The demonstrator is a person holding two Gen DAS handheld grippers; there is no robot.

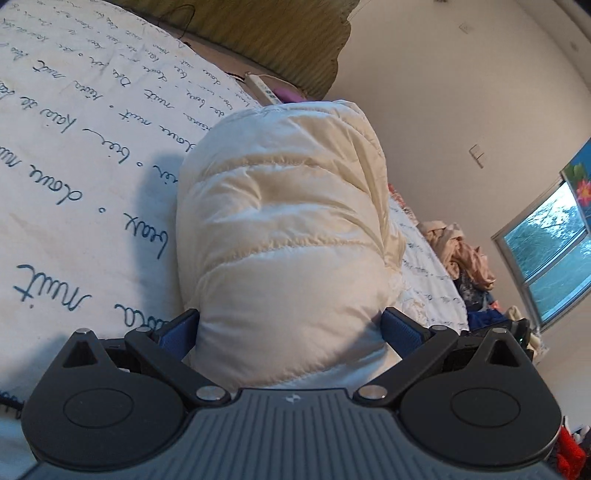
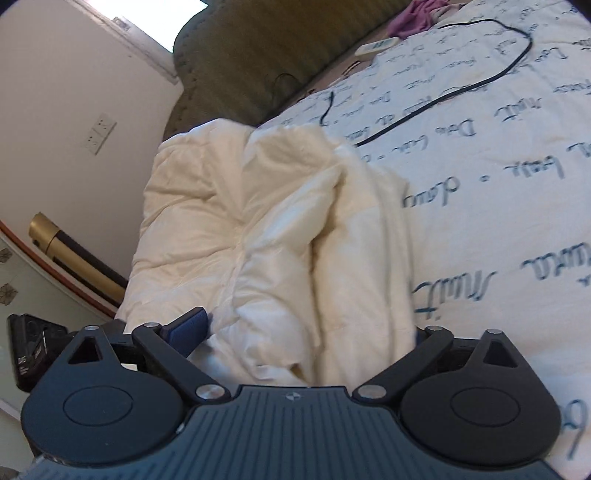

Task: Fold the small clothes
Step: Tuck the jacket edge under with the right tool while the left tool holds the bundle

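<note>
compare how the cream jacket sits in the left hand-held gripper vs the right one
In the left hand-held gripper, the cream jacket is a smooth, puffed quilted bundle filling the wide gap between both blue pads. In the right hand-held gripper, it lies crumpled and loosely creased. Both rest over the script-printed bedsheet.

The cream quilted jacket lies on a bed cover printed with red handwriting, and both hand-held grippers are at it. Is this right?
Not quite. The handwriting on the bed cover is dark blue, as both wrist views show. The jacket is cream and quilted, with the left hand-held gripper and right hand-held gripper at it.

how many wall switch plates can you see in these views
3: two on the wall in the left wrist view, a small one high up and one above the window; one in the right wrist view. Others may be hidden.
</note>
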